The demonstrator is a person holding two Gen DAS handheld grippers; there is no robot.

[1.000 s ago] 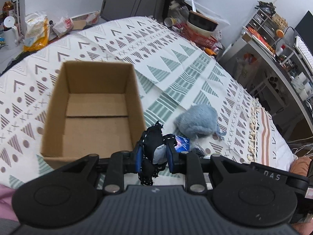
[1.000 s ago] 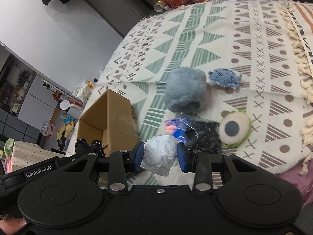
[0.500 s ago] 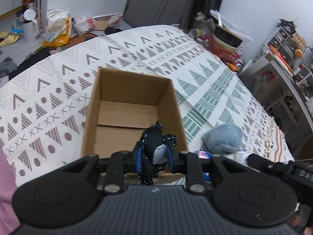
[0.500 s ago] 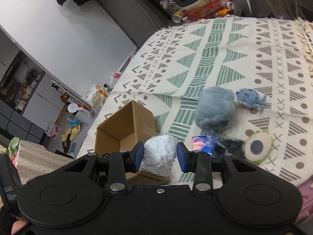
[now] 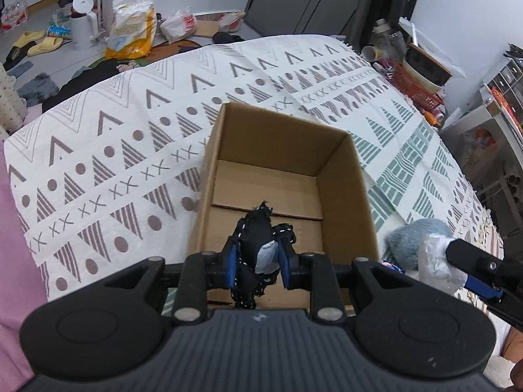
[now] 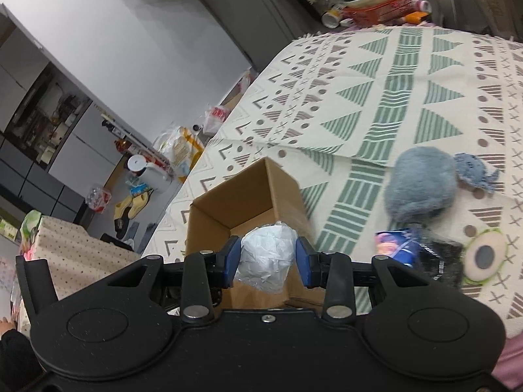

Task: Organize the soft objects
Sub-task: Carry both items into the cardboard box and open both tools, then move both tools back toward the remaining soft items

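An open cardboard box [image 5: 340, 176] stands on the patterned bed cover [image 5: 114, 150]; it also shows in the right wrist view [image 6: 284, 202]. My left gripper [image 5: 256, 263] is shut on a black soft item with white stitching [image 5: 253, 238] and holds it over the box's near edge. My right gripper [image 6: 266, 259] is shut on a crumpled white soft ball [image 6: 266, 256] just at the box's near side; that ball also shows in the left wrist view [image 5: 436, 261], right of the box. A blue-grey fluffy item [image 6: 421, 189] lies on the cover to the right.
Near the fluffy item lie a small blue fabric piece [image 6: 474, 171], a green one-eyed plush [image 6: 483, 258], a black item [image 6: 438, 258] and a colourful packet [image 6: 392, 245]. Bags, a white kettle [image 5: 83, 21] and slippers sit on the floor beyond the bed. A cluttered desk stands at the right.
Both grippers have moved left towards the box with their loads. The left one now hangs over the box's opening; the right one has come up beside the box.
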